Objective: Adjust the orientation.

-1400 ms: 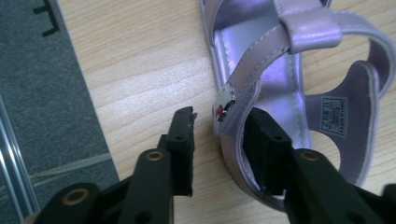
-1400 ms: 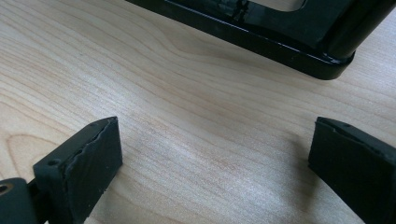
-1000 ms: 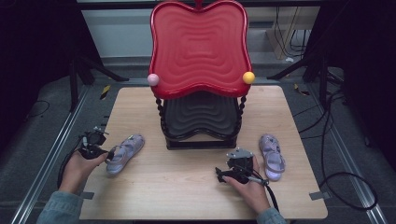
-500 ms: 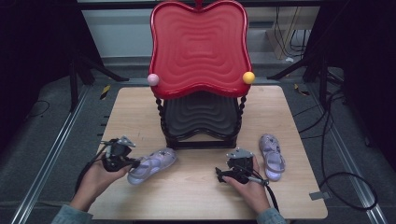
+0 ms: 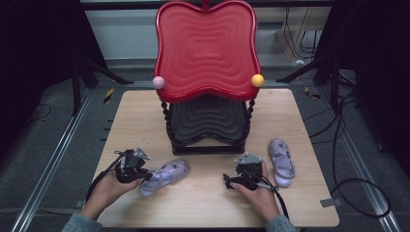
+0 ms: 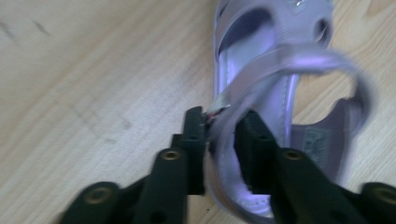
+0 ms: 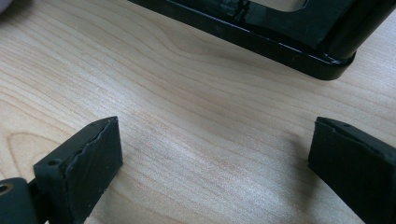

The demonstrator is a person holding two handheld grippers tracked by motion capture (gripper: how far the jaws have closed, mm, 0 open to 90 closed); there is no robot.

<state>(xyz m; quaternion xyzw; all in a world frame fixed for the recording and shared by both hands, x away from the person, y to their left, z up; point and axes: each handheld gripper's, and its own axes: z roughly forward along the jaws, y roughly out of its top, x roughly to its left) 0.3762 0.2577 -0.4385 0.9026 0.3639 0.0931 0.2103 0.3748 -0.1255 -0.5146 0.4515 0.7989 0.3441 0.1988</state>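
At the near edge of the table (image 5: 309, 203), the left gripper (image 5: 145, 175) sits at the heel of a lilac sandal (image 5: 165, 175) lying flat on the wood. In the left gripper view its jaws have just been opening, with the sandal's strap (image 6: 280, 65) between them, loosened rather than pinched. The right gripper (image 5: 231, 181) rests nearby with its jaws spread wide over bare wood, gripping nothing. A second sandal (image 5: 282, 155) lies just beside it. Farther back stands a black and red shelf (image 5: 207, 72).
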